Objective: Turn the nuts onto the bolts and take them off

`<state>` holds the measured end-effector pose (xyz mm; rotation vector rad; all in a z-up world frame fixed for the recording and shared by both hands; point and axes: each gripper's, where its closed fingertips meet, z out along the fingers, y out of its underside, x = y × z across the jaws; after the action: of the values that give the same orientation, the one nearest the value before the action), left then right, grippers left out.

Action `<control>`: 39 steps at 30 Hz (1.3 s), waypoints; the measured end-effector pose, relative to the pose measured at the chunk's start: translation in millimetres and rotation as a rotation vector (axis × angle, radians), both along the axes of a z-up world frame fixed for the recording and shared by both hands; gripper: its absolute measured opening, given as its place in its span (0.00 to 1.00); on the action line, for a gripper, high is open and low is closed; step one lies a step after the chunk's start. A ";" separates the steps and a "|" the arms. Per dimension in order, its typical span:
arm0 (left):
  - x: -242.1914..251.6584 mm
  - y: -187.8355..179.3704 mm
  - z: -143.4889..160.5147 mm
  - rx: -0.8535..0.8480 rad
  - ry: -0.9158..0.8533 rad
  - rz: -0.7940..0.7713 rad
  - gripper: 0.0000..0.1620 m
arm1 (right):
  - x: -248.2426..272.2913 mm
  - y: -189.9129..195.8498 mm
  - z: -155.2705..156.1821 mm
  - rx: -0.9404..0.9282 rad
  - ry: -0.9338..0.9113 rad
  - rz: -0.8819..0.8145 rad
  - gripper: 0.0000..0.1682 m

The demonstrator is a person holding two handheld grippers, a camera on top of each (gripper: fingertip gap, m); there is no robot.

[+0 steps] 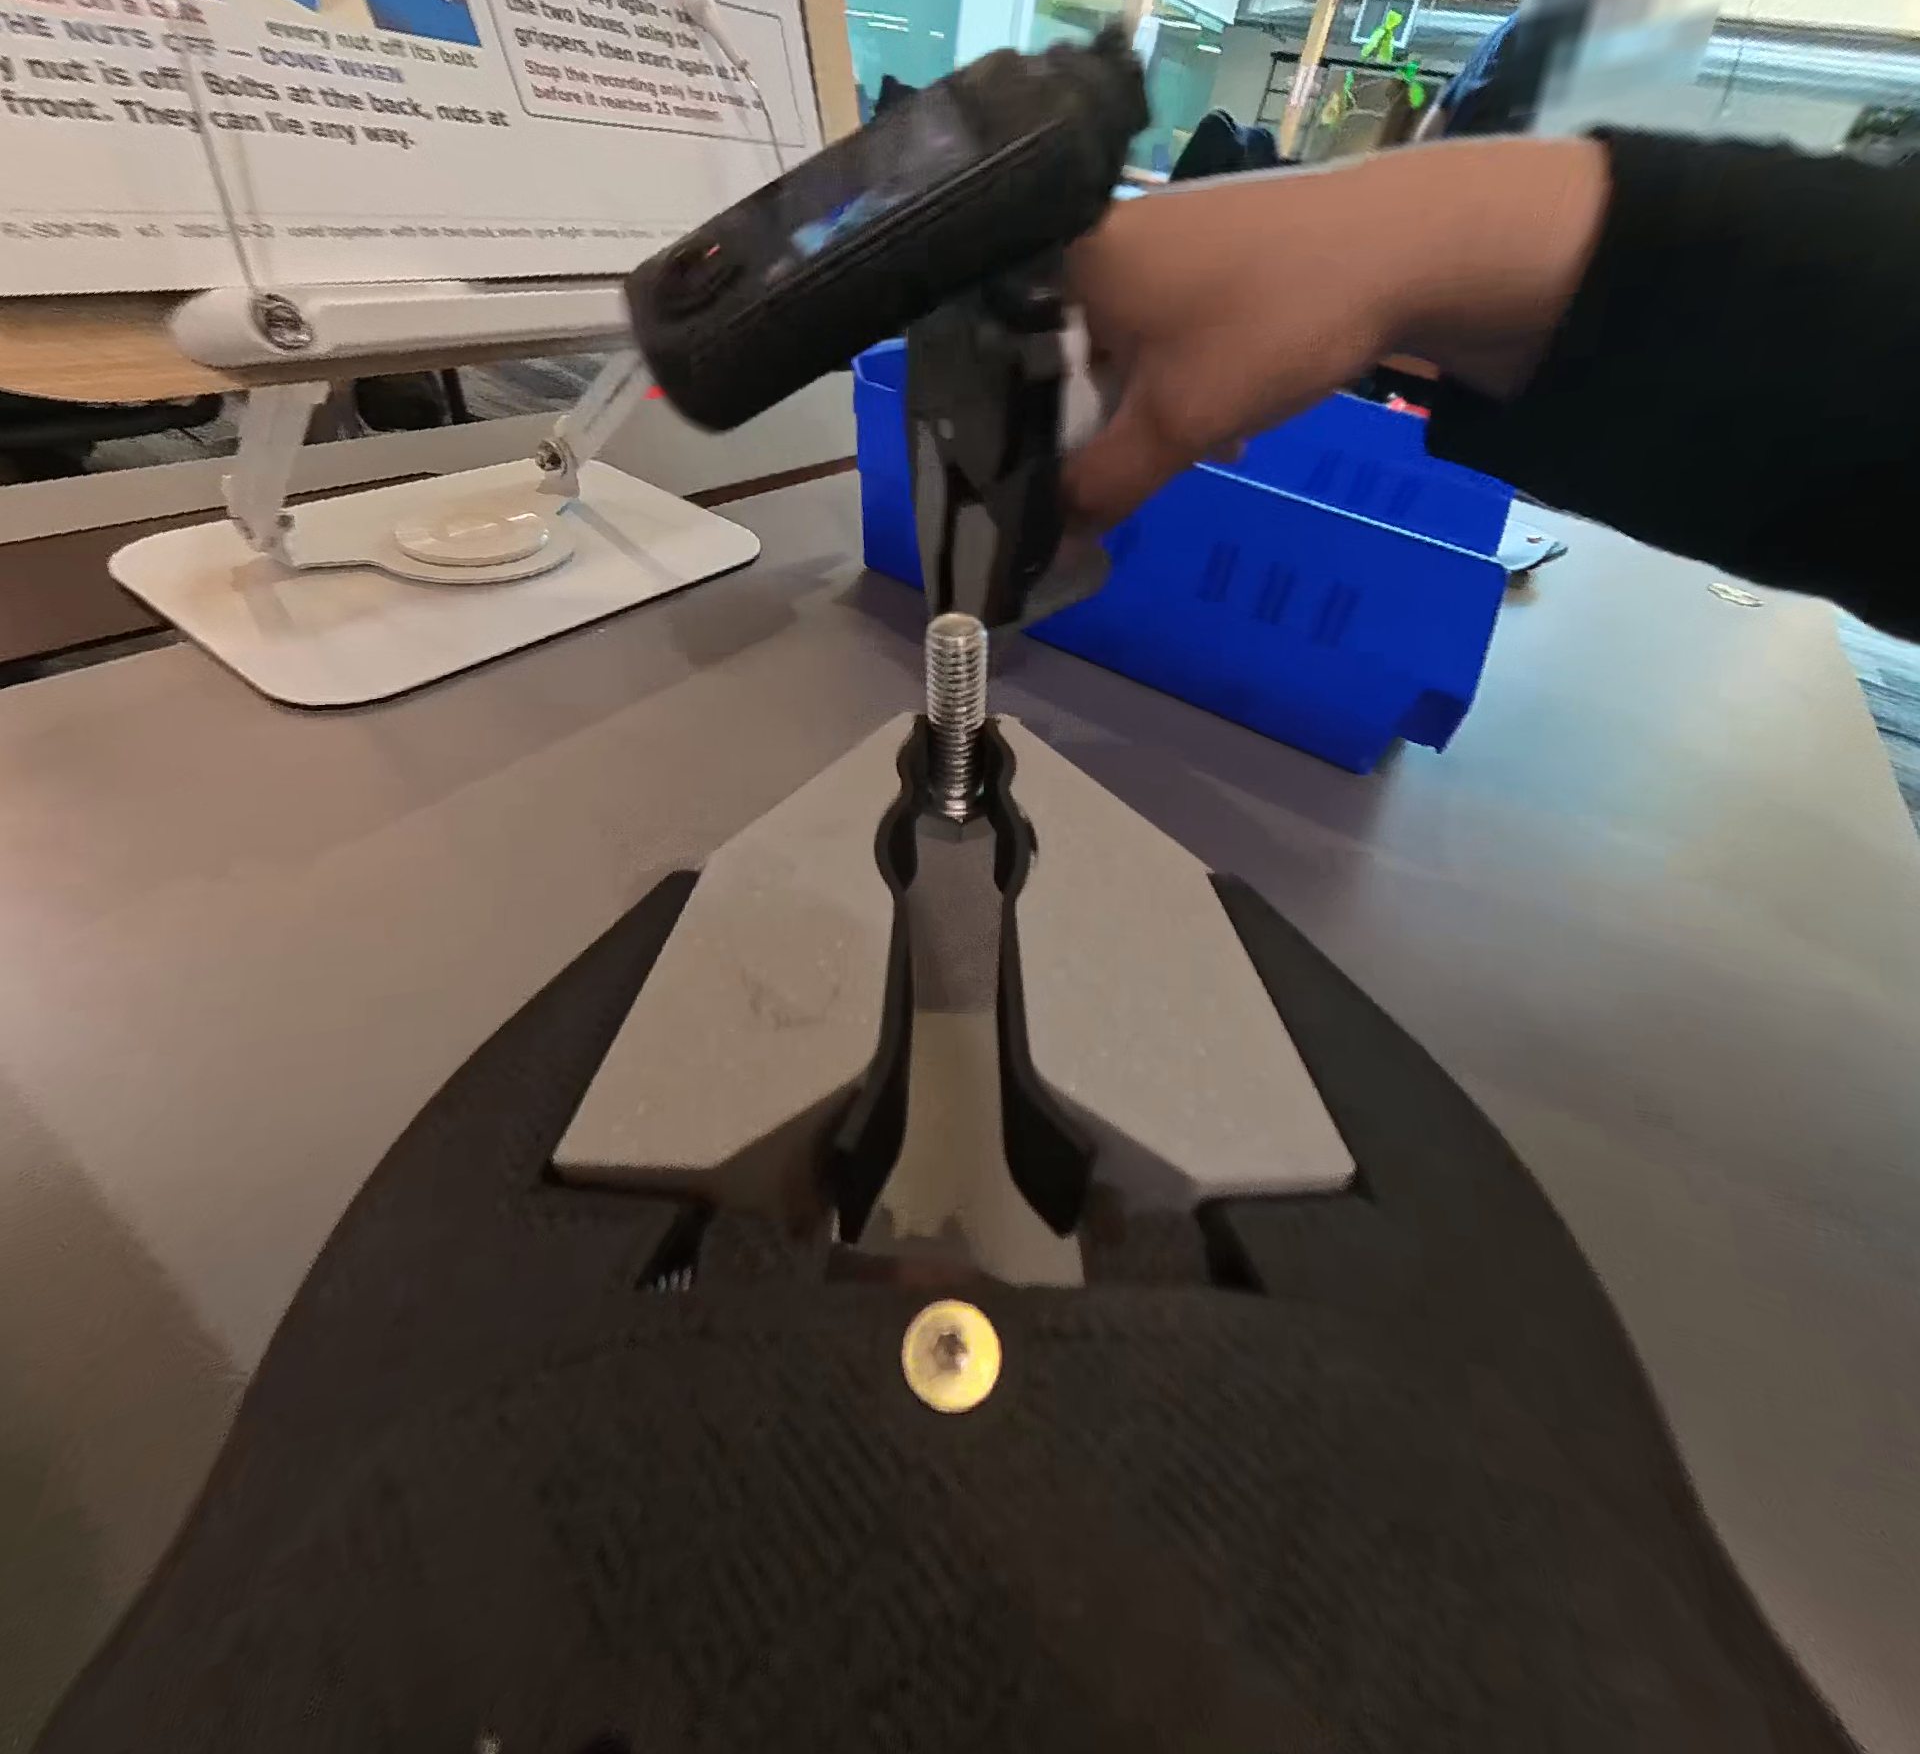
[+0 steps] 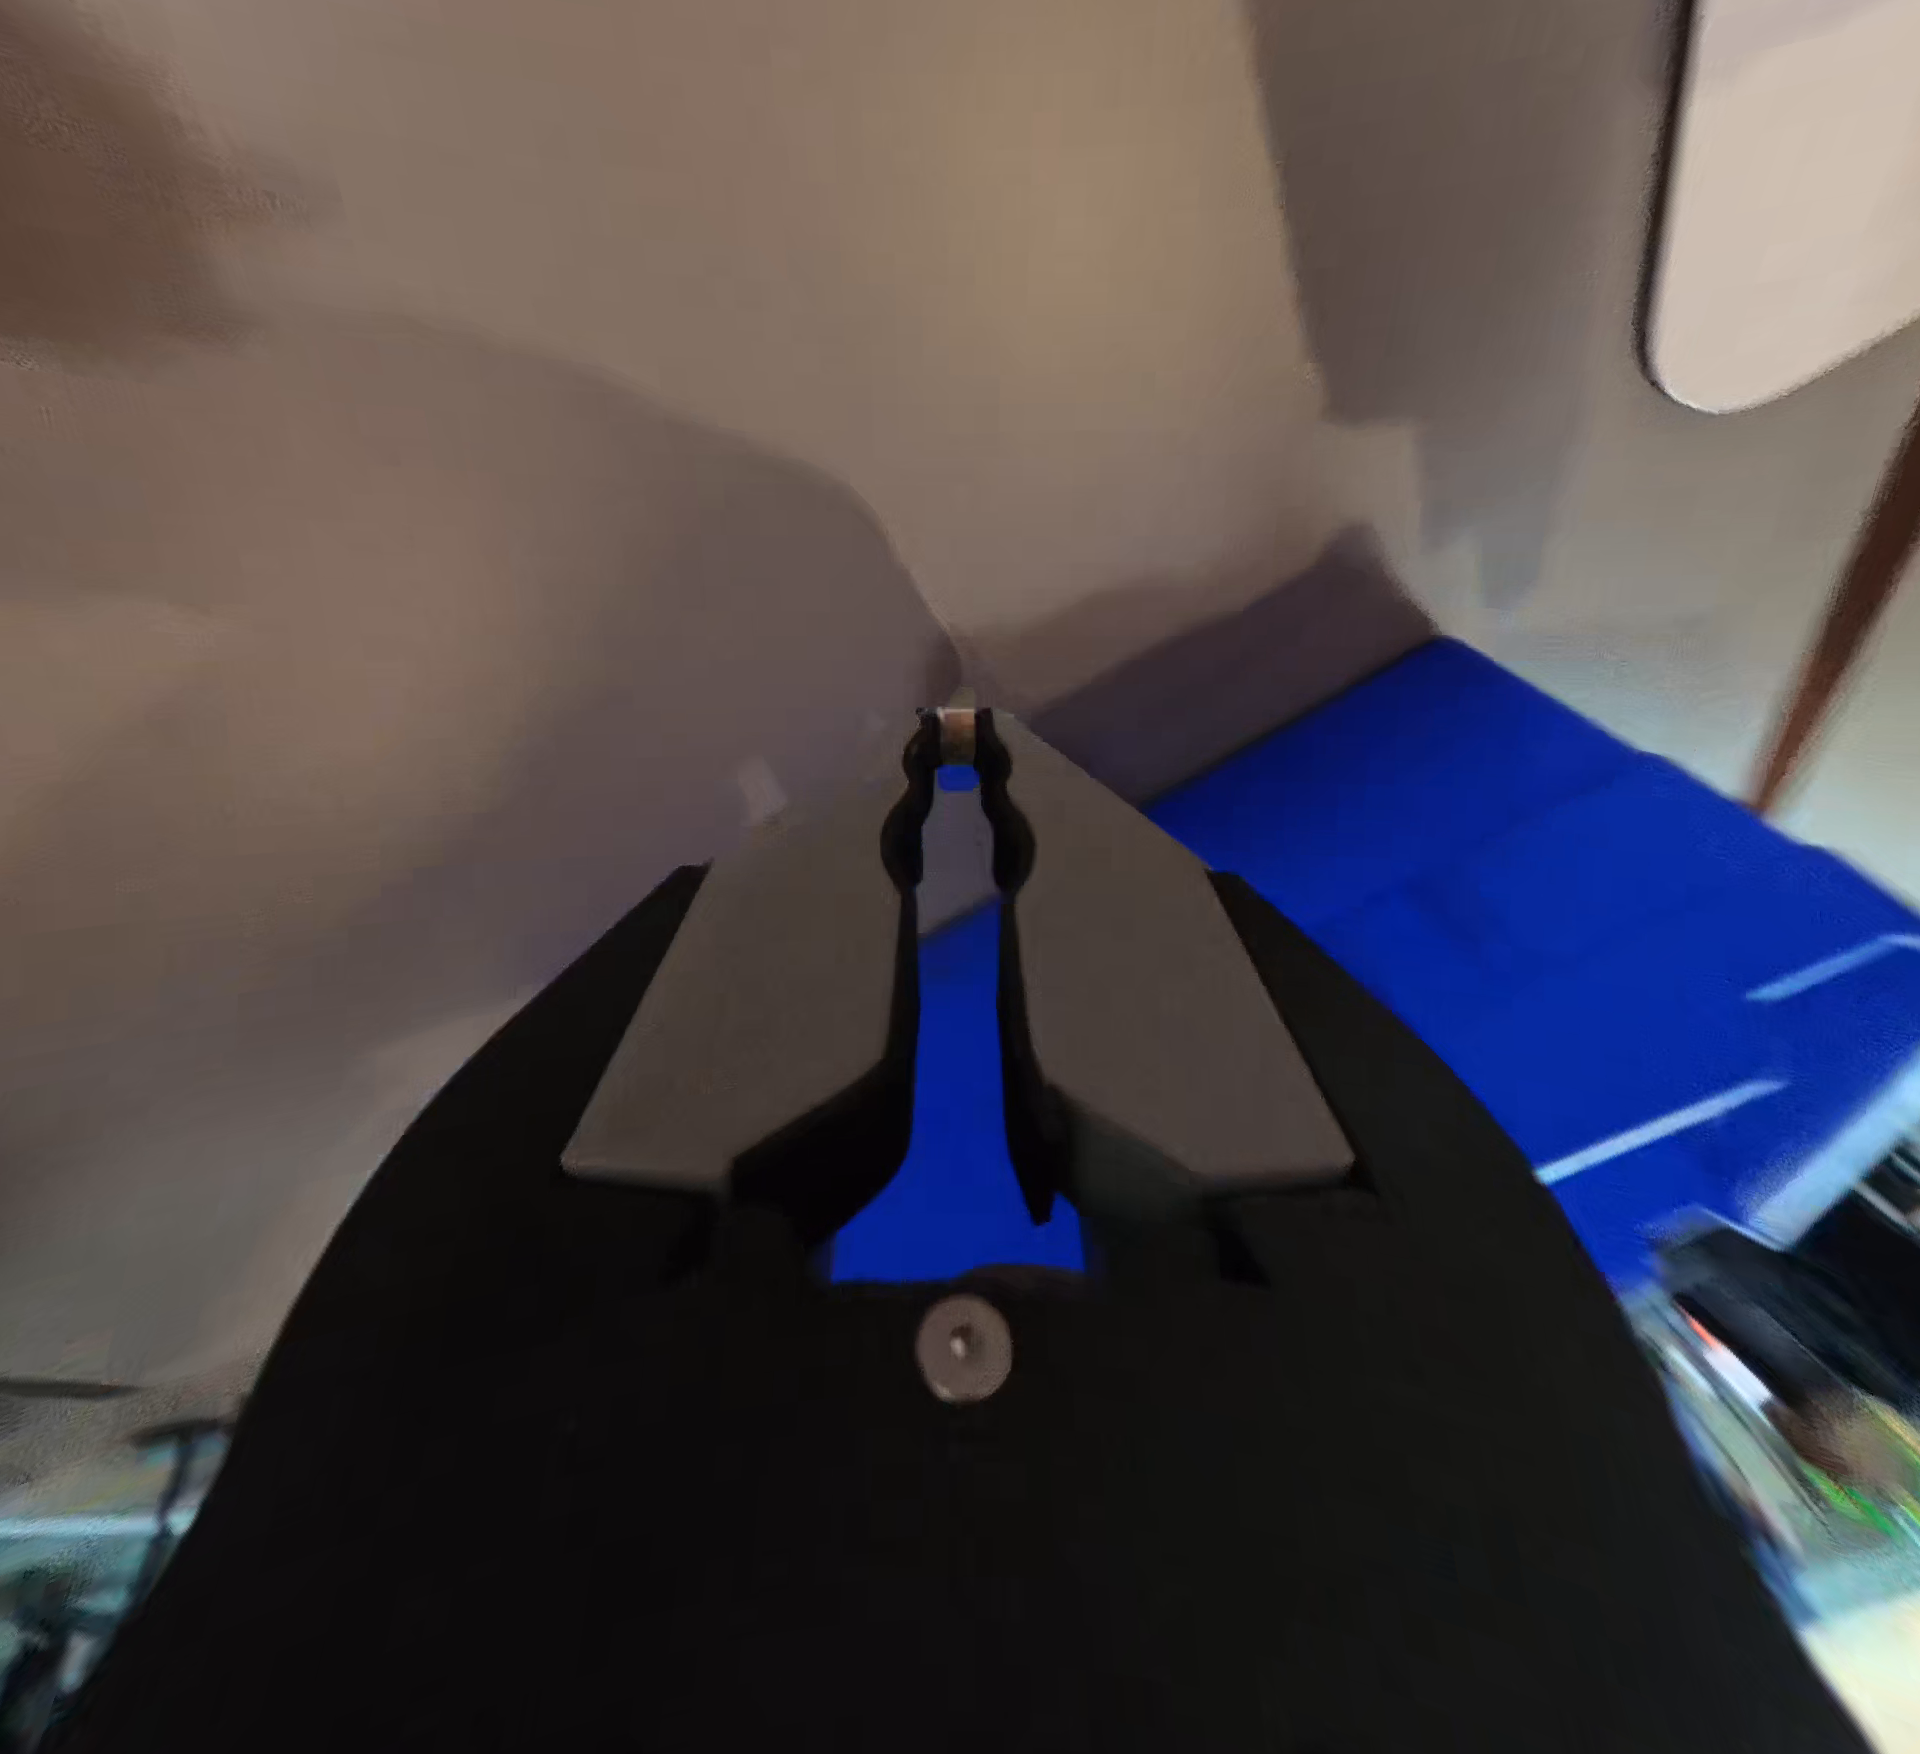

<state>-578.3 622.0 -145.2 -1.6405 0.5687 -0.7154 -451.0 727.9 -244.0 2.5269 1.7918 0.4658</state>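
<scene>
Both grippers are loaded: my left gripper (image 1: pixel 954 769) clamps the bolt (image 1: pixel 956 665) upright, my right gripper (image 2: pixel 958 748) pinches a nut (image 2: pixel 958 725) just above, so next I must align and start threading.

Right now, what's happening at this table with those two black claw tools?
A person is working two hand-held grippers. The left gripper is shut on a bolt, holding it upright with its bare thread on top. The right gripper pinches a small nut at its tips and hangs just above the bolt, apparently about to thread it on. A blue bin sits behind on the table.
</scene>
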 end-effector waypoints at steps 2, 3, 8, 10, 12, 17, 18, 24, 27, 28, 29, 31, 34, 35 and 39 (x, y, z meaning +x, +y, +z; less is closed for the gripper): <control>-3.6 1.6 1.8 -0.010 -0.019 0.010 0.04 | -27.1 -39.4 1.7 -0.090 0.204 -0.004 0.03; -4.2 1.6 2.2 -0.017 -0.028 0.009 0.04 | -40.0 -64.4 1.8 -0.160 0.304 0.002 0.03; -0.1 -1.7 2.5 0.004 -0.015 -0.014 0.04 | -67.2 -153.1 -5.1 -0.389 0.570 0.030 0.03; 3.4 -4.5 1.1 0.013 0.000 -0.039 0.04 | -68.7 -154.7 -3.8 -0.365 0.629 0.005 0.05; 6.5 -7.3 0.0 0.026 0.017 -0.065 0.04 | -66.9 -150.8 -3.2 -0.318 0.656 0.009 0.07; 12.4 -17.5 3.6 0.077 0.020 -0.159 0.04 | -70.3 -153.0 0.4 -0.246 0.695 -0.003 0.18; 13.2 -19.5 4.6 0.086 0.012 -0.177 0.04 | -70.5 -150.1 2.1 -0.212 0.706 0.004 0.19; 22.6 -30.9 -2.5 0.136 0.064 -0.266 0.04 | -74.1 -143.8 30.9 0.010 0.909 0.115 0.18; 28.0 -38.3 -2.4 0.157 0.065 -0.316 0.04 | -70.6 -148.3 21.9 0.078 0.901 0.186 0.17; 29.6 -42.7 -1.4 0.171 0.068 -0.342 0.04 | -70.6 -149.6 20.2 0.099 0.905 0.198 0.17; 29.9 -45.7 -0.7 0.183 0.074 -0.360 0.04 | -71.1 -152.7 19.0 0.106 0.910 0.213 0.17; 27.4 -48.0 -0.1 0.197 0.087 -0.376 0.04 | -72.7 -150.4 20.0 0.151 0.933 0.210 0.16; 20.8 -49.0 3.0 0.207 0.067 -0.388 0.04 | -72.2 -140.9 14.8 0.185 0.944 0.164 0.17; 19.7 -52.0 4.0 0.206 0.057 -0.410 0.04 | -71.9 -142.3 10.6 0.162 0.940 0.152 0.18; 17.2 -53.8 7.6 0.206 0.032 -0.420 0.04 | -72.2 -142.3 2.6 0.184 0.924 0.146 0.18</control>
<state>-561.2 568.2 -137.6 -1.3548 0.9949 -0.9018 -523.2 585.6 -241.4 3.0085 2.2422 -0.7111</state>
